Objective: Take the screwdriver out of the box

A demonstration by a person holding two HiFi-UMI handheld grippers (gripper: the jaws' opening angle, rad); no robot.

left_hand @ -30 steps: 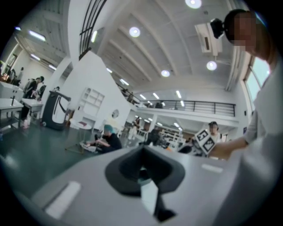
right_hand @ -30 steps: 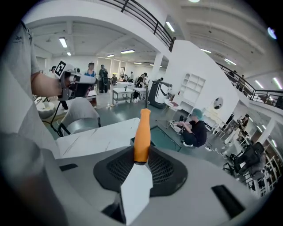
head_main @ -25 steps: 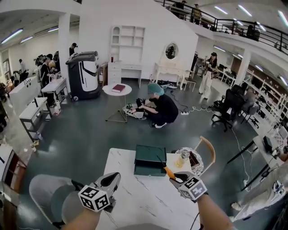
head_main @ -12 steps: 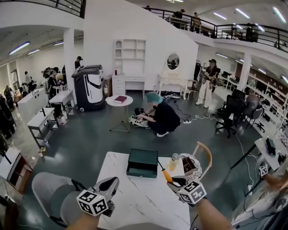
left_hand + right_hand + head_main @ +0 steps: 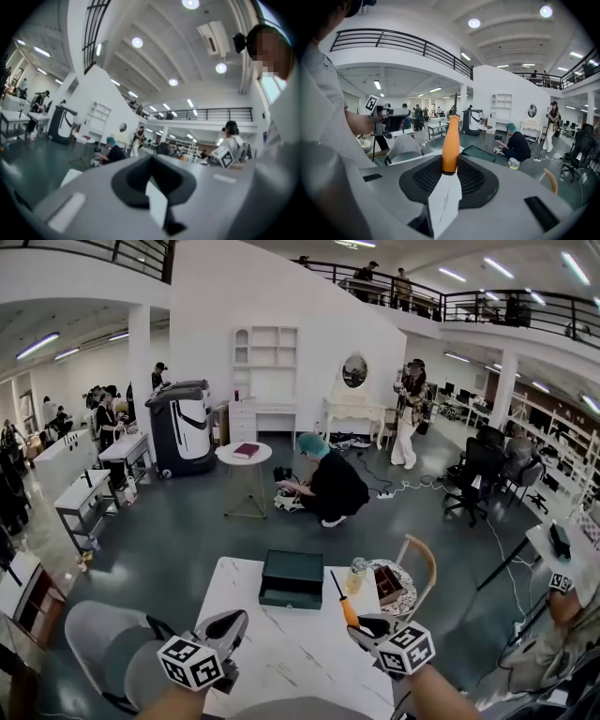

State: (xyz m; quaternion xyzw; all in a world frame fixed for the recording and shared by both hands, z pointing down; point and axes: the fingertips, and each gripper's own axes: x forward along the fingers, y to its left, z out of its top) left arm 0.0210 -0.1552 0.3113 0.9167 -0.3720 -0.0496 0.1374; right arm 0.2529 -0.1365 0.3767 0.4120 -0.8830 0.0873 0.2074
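The screwdriver (image 5: 347,607) has an orange handle and a black shaft. It points up and away over the white marble table (image 5: 281,662), just right of the dark green box (image 5: 292,579). My right gripper (image 5: 367,625) is shut on the handle. In the right gripper view the handle (image 5: 451,140) stands upright between the jaws of the right gripper (image 5: 450,164), with the box (image 5: 480,153) behind it. My left gripper (image 5: 234,617) hovers at the table's front left, shut with nothing in it. In its own view the left gripper (image 5: 151,164) points level across the hall.
A glass jar (image 5: 355,576) and a brown tray (image 5: 387,582) on a round plate stand to the right of the box. A wooden chair (image 5: 422,559) is at the table's right, a grey chair (image 5: 98,643) at its left. A person crouches on the floor beyond (image 5: 328,486).
Both grippers have drawn back towards me and risen a little. The screwdriver came away with the right gripper: its tip was over the box's right edge and now stands apart from the box.
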